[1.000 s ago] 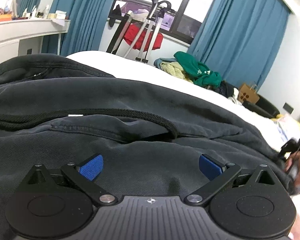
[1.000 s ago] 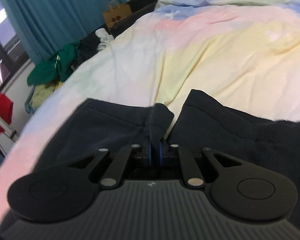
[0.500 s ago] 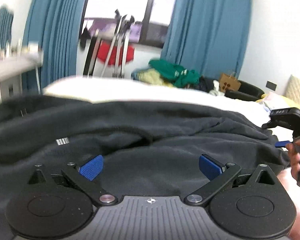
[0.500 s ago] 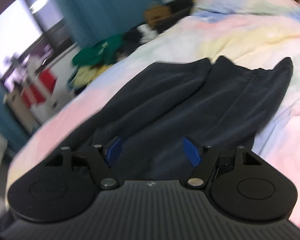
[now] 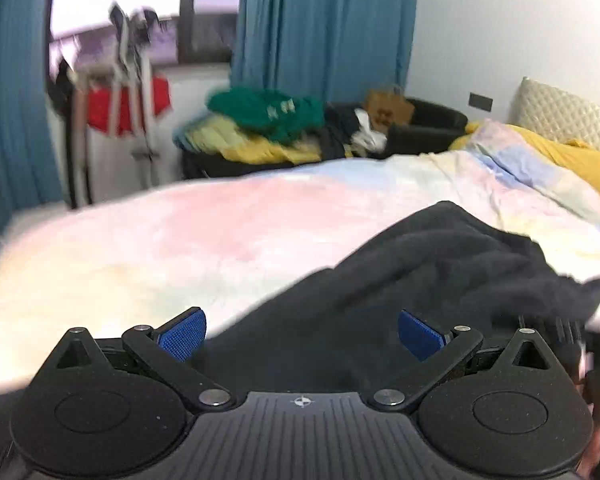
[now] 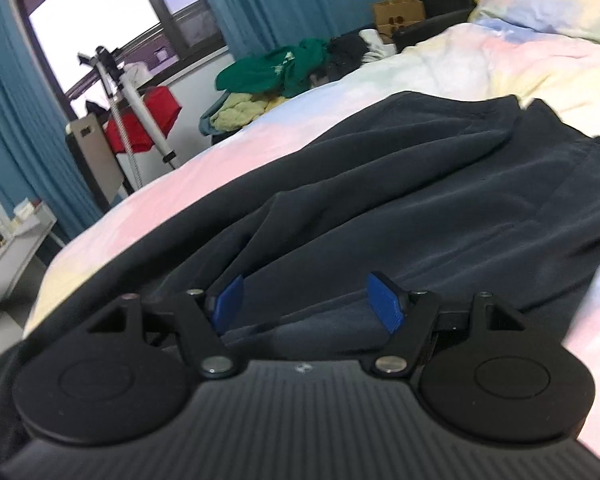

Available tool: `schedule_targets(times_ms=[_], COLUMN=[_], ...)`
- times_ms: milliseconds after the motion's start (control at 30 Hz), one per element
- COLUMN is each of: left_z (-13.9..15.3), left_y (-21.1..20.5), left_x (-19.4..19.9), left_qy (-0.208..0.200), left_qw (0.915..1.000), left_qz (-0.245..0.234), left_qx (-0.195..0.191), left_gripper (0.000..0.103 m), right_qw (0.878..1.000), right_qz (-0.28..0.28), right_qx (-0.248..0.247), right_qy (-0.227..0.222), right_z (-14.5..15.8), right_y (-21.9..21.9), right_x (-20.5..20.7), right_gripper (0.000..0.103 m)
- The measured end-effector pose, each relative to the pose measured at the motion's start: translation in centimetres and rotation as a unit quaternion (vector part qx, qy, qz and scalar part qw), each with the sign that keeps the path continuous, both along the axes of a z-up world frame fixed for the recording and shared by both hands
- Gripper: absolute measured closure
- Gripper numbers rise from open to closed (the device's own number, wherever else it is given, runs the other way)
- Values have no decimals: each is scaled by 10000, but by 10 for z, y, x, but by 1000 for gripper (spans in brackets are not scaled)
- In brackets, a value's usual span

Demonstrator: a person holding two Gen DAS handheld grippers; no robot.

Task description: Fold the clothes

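A dark navy garment [image 6: 400,200] lies spread and creased on the pastel bedspread [image 6: 440,64]. In the left wrist view it shows as a rumpled dark heap [image 5: 420,272] at lower right. My left gripper [image 5: 302,334] is open and empty, low over the garment's near edge. My right gripper [image 6: 308,306] is open and empty, just above the garment's folds, with its blue pads [image 6: 386,306] apart.
A pile of green and yellow clothes [image 5: 268,120] lies past the far side of the bed, beside a dark chair with a paper bag [image 5: 388,108]. A drying rack with a red cloth [image 6: 144,120] stands by the window. Pillows [image 5: 560,152] lie at the head of the bed.
My right gripper let go of the garment's hem, opened and pulled back. My left gripper, open throughout, swung right, off the garment's middle toward its edge.
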State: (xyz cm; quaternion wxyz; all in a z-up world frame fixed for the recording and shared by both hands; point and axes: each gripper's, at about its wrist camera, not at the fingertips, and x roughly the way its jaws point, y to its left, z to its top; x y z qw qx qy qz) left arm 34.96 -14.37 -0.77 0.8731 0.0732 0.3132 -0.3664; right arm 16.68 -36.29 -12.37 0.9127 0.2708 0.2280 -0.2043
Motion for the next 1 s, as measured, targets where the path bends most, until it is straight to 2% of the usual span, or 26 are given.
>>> schedule_targets(times_ms=[67, 167, 267, 367, 433, 467, 500, 533, 567, 700, 767, 833, 900, 933, 1000], left_z=[-6, -25, -55, -82, -82, -81, -81, -79, -75, -39, -22, -15, -22, -30, -52], left_y=[-17, -48, -76, -91, -96, -98, -100, -103, -106, -118, -124, -133, -144, -149, -157], left_x=[52, 107, 146, 169, 167, 167, 166, 165, 163, 145, 143, 144, 150, 155, 168], left_qy=[458, 819, 1504, 2077, 2211, 2278, 2344, 2336, 2245, 1363, 879, 435, 110, 51, 240], left_qw=[9989, 9957, 9842, 9699, 9660, 9639, 9618, 9616, 9633, 9777, 9820, 9806, 9738, 9699, 9645], left_qz=[-104, -405, -720, -700, -782, -823, -864, -831, -717, -302, -27, 238, 496, 619, 769], left_qx=[-57, 137, 598, 1058, 1090, 1105, 1121, 1179, 1285, 1569, 1669, 1898, 2217, 2356, 2514], left_gripper=[0, 1, 6, 26, 33, 48, 69, 79, 96, 98, 98, 98, 98, 98, 97], right_qw=[10000, 9999, 10000, 9998, 9998, 9997, 9997, 9997, 9997, 9995, 9993, 9991, 9990, 9990, 9992], right_qz=[37, 57, 45, 38, 7, 15, 28, 37, 35, 19, 16, 8, -10, -15, 1], right_qx=[-42, -109, -70, -9, -32, -62, -73, -69, -14, 233, 353, 401, 431, 433, 353], right_qy=[4, -51, 38, 176, 205, 221, 231, 239, 241, 189, 153, 143, 138, 141, 183], right_z=[-6, -14, -25, -35, -37, -36, -36, -35, -34, -29, -27, -27, -28, -28, -29], right_y=[2, 3, -3, -9, -9, -8, -7, -6, -7, -10, -12, -13, -14, -14, -12], right_x=[10, 20, 30, 43, 45, 45, 46, 45, 44, 37, 32, 31, 31, 31, 33], right_gripper=[31, 31, 31, 30, 29, 29, 29, 30, 30, 30, 30, 30, 30, 30, 30])
